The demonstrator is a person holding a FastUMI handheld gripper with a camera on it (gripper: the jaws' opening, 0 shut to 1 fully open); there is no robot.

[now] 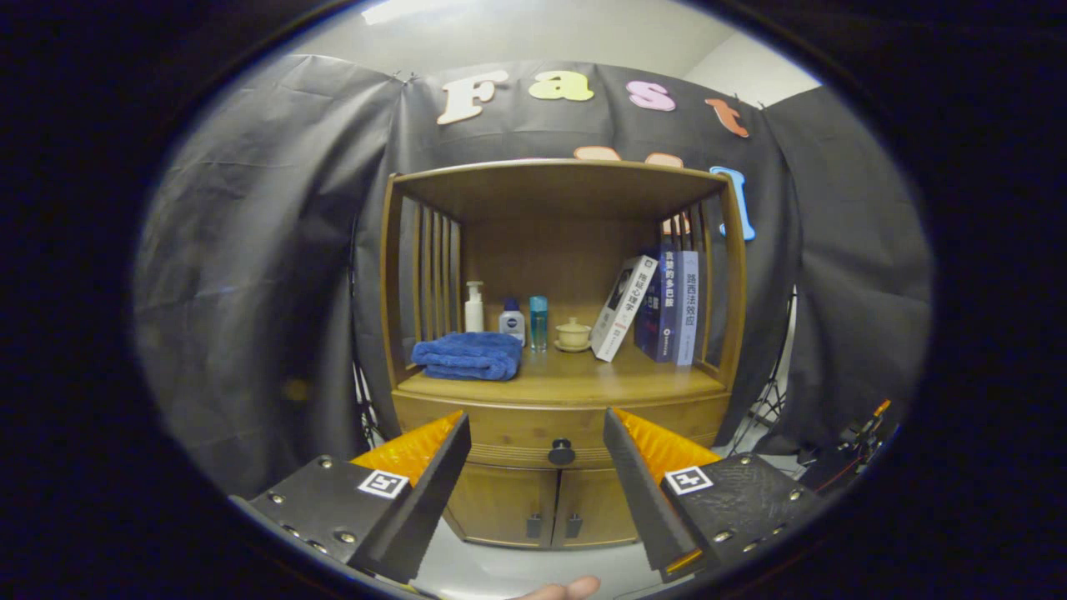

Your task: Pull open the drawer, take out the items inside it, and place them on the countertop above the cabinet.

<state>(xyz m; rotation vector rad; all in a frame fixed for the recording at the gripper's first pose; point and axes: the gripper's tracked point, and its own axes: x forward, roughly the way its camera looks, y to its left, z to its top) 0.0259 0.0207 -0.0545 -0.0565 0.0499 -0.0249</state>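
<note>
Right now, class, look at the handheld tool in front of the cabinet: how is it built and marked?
The tool has two wedge-shaped fingers with ribbed inner faces and toothed edges. Each sits on a flat black mount with visible screws and a small square black-and-white tag. Its fingers stand open, apart.

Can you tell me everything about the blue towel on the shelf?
The towel is deep blue and looks soft and fluffy, like terry cloth. It is folded into a thick, flat bundle and lies on the wooden countertop, near the slatted side, with a white pump bottle just behind it. Nothing rests on top of it. The hand-held gripper is open and far in front, not touching it.
</note>
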